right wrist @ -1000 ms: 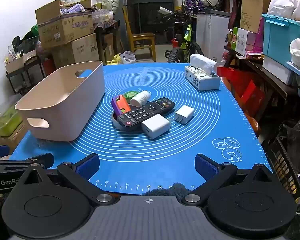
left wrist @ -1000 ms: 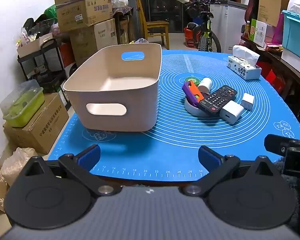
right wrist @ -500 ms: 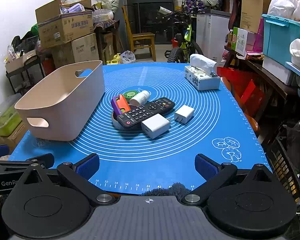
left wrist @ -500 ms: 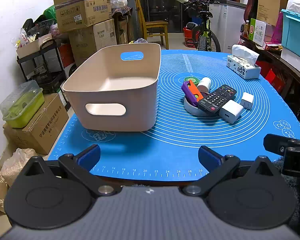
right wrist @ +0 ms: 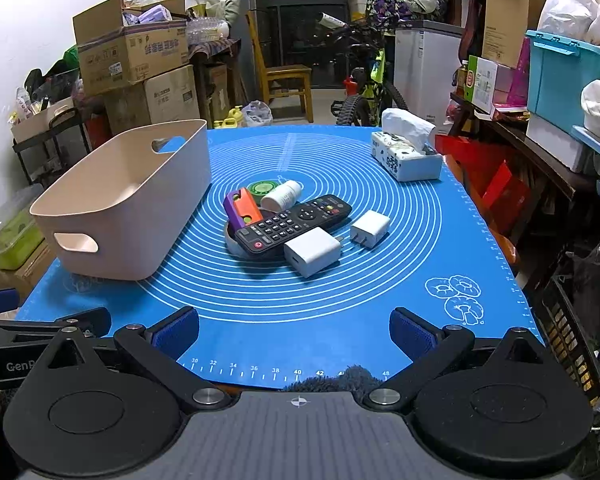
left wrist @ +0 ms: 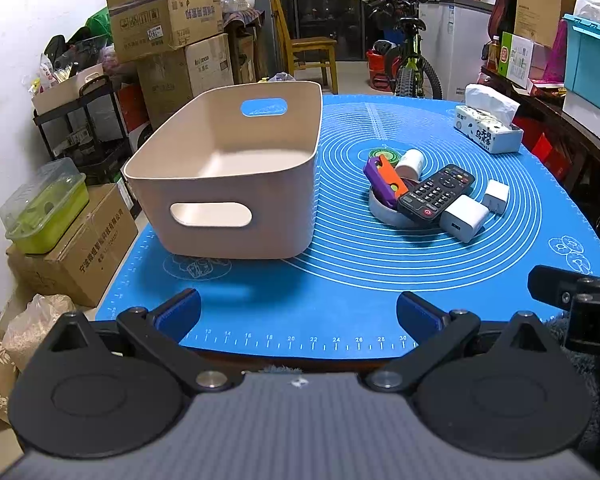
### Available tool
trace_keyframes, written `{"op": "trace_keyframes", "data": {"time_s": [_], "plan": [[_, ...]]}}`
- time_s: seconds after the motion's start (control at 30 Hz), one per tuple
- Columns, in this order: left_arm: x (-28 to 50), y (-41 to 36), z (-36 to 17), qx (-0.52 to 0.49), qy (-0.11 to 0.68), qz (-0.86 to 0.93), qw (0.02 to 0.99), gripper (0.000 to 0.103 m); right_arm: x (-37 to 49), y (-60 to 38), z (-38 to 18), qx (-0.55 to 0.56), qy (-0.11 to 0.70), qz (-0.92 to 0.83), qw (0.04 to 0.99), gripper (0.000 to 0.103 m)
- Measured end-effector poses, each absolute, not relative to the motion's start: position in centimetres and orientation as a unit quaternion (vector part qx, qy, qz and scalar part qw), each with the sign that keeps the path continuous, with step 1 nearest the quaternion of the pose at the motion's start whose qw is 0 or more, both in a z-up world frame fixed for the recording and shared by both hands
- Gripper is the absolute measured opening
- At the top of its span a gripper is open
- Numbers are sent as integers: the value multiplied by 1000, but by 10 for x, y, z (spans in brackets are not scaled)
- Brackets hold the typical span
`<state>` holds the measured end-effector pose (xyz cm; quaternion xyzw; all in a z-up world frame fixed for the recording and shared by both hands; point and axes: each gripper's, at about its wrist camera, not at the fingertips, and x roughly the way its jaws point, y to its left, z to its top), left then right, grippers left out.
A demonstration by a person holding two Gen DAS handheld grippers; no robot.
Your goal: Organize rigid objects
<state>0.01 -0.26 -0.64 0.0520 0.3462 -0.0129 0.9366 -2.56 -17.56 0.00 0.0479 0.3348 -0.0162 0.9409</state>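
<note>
An empty beige bin [left wrist: 228, 184] stands on the left of the blue mat [left wrist: 340, 280]; it also shows in the right wrist view [right wrist: 124, 208]. A pile lies mid-mat: a black remote [right wrist: 294, 222], two white chargers [right wrist: 312, 251] [right wrist: 370, 229], a purple-orange toy [right wrist: 242, 208], a white bottle [right wrist: 281, 196], a green disc [right wrist: 261, 189] and a grey tape roll [left wrist: 384, 210]. My left gripper [left wrist: 298, 312] is open and empty at the mat's near edge, in front of the bin. My right gripper [right wrist: 294, 330] is open and empty, short of the pile.
A tissue box [right wrist: 406, 156] sits at the mat's far right. Cardboard boxes [left wrist: 164, 20] and a shelf stand to the left. A chair [right wrist: 288, 76], a bicycle [right wrist: 364, 92] and a loaded side table [right wrist: 540, 128] surround the table.
Both grippers have drifted very slightly. Nothing on the mat has moved.
</note>
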Motion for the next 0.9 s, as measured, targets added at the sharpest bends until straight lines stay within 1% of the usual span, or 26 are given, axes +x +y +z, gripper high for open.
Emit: {"op": "trace_keyframes", "data": {"time_s": [0.9], "plan": [[1, -2, -7, 53, 348, -12, 936, 103, -26, -174, -1, 45, 335, -17, 941, 101]]}}
